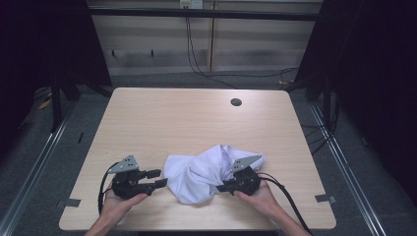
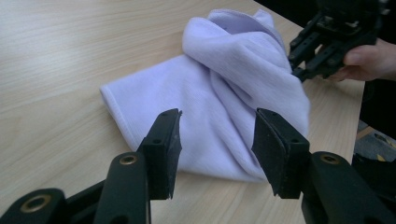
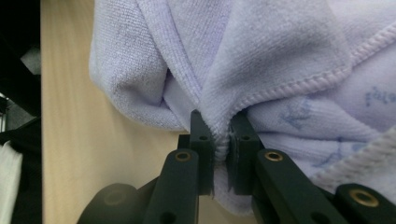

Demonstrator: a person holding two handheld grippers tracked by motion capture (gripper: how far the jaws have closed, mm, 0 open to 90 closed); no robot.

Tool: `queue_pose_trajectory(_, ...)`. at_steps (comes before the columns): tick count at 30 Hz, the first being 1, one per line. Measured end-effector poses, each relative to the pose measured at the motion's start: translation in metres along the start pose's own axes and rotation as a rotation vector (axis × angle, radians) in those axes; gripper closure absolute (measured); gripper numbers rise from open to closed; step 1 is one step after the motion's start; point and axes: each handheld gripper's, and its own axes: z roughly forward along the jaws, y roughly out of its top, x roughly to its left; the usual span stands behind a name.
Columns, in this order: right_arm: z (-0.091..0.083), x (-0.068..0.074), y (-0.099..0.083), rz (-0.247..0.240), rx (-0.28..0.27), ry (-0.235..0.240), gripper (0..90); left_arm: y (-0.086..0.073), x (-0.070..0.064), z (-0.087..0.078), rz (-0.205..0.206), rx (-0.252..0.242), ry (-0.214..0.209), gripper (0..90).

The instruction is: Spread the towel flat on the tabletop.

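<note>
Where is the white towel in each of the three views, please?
High view: white towel bunched at the table's near edge, between both grippers.
Left gripper view: centre, beyond the open jaws.
Right gripper view: upper part, a fold pinched in the jaws.
Shared landmark: right gripper.

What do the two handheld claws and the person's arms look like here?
Both the left claw and right claw are black, each topped by a grey three-cornered plate and trailing a black cable. Brass-coloured rivets dot the jaw links. The forearms are bare, with no sleeves in sight.
</note>
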Motion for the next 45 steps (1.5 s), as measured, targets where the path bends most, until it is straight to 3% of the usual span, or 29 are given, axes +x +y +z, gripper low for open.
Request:
queue_pose_trajectory(8,-0.016,0.009,-0.009,0.011,-0.013,-0.013,73.3,0.004,0.003,0.002,-0.002,-0.002,0.022,45.2)
queue_pose_trajectory(9,-0.018,0.010,-0.010,0.012,-0.016,-0.021,70.9,0.004,0.004,0.002,-0.009,-0.006,0.019,45.2)
queue_pose_trajectory(11,-0.024,0.010,-0.011,0.022,-0.020,-0.034,57.9,0.007,0.007,0.002,-0.033,-0.023,0.019,43.4)
queue_pose_trajectory(12,-0.024,0.010,-0.011,0.022,-0.020,-0.034,57.9,0.007,0.007,0.002,-0.033,-0.023,0.019,41.9)
queue_pose_trajectory(14,-0.032,0.010,-0.010,0.034,-0.055,-0.040,52.4,0.011,0.008,0.005,-0.046,-0.024,0.008,41.7)
queue_pose_trajectory(15,-0.045,0.007,-0.005,0.041,-0.107,-0.057,52.1,0.013,0.008,0.008,-0.046,-0.020,0.006,41.8)
queue_pose_trajectory(17,-0.049,0.005,-0.003,0.045,-0.128,-0.067,52.1,0.018,0.008,0.013,-0.039,-0.020,-0.007,43.0)
queue_pose_trajectory(21,-0.065,-0.014,0.011,0.073,-0.206,-0.137,54.0,0.037,0.011,0.038,-0.016,0.009,-0.035,49.9)
queue_pose_trajectory(22,-0.064,-0.026,0.017,0.078,-0.204,-0.172,54.4,0.044,0.013,0.051,-0.012,0.022,-0.042,53.0)
queue_pose_trajectory(23,-0.060,-0.033,0.019,0.093,-0.204,-0.179,54.4,0.044,0.013,0.051,-0.012,0.022,-0.042,53.9)
queue_pose_trajectory(24,-0.055,-0.042,0.020,0.107,-0.197,-0.183,54.4,0.050,0.017,0.065,-0.020,0.034,-0.042,54.0)
queue_pose_trajectory(25,-0.055,-0.042,0.020,0.107,-0.197,-0.183,54.4,0.050,0.017,0.065,-0.020,0.034,-0.042,53.2)
queue_pose_trajectory(28,-0.036,-0.059,0.019,0.137,-0.169,-0.200,54.9,0.056,0.021,0.088,-0.050,0.054,-0.051,47.6)
queue_pose_trajectory(33,-0.026,-0.065,0.017,0.144,-0.150,-0.195,61.2,0.055,0.021,0.109,-0.048,0.103,-0.068,39.1)
queue_pose_trajectory(36,-0.023,-0.067,0.016,0.150,-0.147,-0.191,63.7,0.052,0.018,0.122,-0.076,0.127,-0.094,37.3)
queue_pose_trajectory(38,-0.020,-0.069,0.014,0.151,-0.128,-0.183,66.4,0.050,0.012,0.127,-0.046,0.158,-0.120,37.8)
queue_pose_trajectory(41,-0.014,-0.067,0.011,0.151,-0.106,-0.172,71.2,0.048,0.005,0.131,-0.033,0.176,-0.131,41.7)
queue_pose_trajectory(43,-0.012,-0.065,0.011,0.144,-0.100,-0.167,75.9,0.046,0.002,0.133,-0.014,0.191,-0.149,52.8)
queue_pose_trajectory(44,-0.013,-0.060,0.012,0.129,-0.094,-0.188,79.5,0.044,-0.001,0.132,0.044,0.203,-0.179,63.4)
queue_pose_trajectory(45,-0.013,-0.060,0.012,0.129,-0.094,-0.188,79.5,0.044,-0.001,0.132,0.044,0.203,-0.179,70.6)
